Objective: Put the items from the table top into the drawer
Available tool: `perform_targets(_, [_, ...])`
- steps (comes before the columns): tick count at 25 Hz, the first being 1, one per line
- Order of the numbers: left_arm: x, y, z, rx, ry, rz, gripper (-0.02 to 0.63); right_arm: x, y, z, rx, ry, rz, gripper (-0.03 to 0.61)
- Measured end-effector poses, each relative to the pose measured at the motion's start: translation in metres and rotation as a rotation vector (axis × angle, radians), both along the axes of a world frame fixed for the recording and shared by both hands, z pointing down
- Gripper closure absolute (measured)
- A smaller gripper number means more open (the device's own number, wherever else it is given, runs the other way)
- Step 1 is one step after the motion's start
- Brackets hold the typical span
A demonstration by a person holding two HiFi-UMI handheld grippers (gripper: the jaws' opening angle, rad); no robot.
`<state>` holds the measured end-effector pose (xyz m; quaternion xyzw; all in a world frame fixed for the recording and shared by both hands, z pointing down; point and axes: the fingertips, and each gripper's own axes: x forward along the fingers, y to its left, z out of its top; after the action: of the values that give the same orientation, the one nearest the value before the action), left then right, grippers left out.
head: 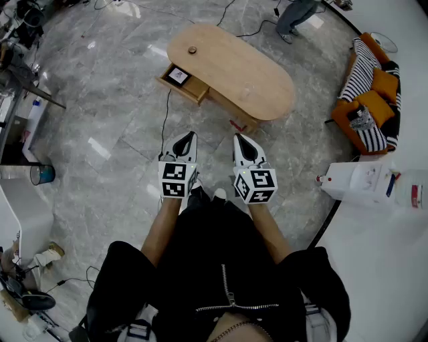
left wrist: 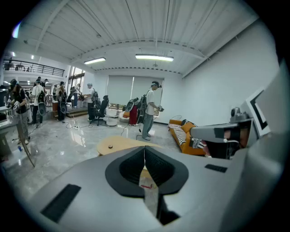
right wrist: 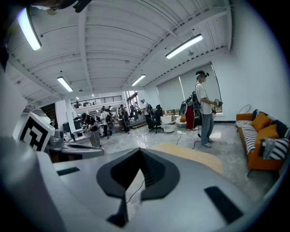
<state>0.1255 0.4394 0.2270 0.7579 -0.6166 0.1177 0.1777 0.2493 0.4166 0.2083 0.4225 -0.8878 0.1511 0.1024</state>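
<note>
An oval wooden table (head: 234, 67) stands on the marble floor well ahead of me. On its far left end lies a small round brown item (head: 192, 50). The drawer (head: 190, 89) at its near left side is pulled out, with a dark, white-framed flat item (head: 178, 75) inside. My left gripper (head: 190, 136) and right gripper (head: 239, 138) are held side by side above the floor, short of the table, both shut and empty. In the left gripper view the table (left wrist: 120, 144) shows beyond the left gripper (left wrist: 144, 147). The right gripper (right wrist: 139, 150) points past the table (right wrist: 190, 156).
An orange sofa with striped cushions (head: 368, 93) stands at the right, a white unit (head: 364, 182) nearer. A black cable (head: 164, 123) runs across the floor to the table. A person (head: 294, 17) stands beyond the table, and several others (left wrist: 41, 102) work further back.
</note>
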Motion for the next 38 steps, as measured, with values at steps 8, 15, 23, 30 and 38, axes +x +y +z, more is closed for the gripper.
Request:
perform_targets(8, [0.014,0.014,0.000,-0.015,0.014,0.025,0.600,0.004,0.016,-0.005,-0.007,-0.013,-0.009,0.569])
perform_targets(15, [0.018,0.013,-0.002,0.000,0.012,0.043,0.600,-0.004,0.021,0.002,-0.040,-0.019,-0.029,0.569])
perform_targets(23, [0.022,0.009,-0.003,0.008,0.001,0.075,0.600,-0.010,0.023,0.011,-0.072,-0.031,-0.021,0.569])
perform_targets(30, [0.013,0.007,-0.001,0.019,-0.005,0.091,0.600,-0.020,0.019,0.019,-0.096,-0.044,-0.004,0.569])
perform_targets(38, [0.005,0.006,0.006,0.011,0.014,0.103,0.600,-0.027,0.017,0.019,-0.098,-0.050,0.021,0.569])
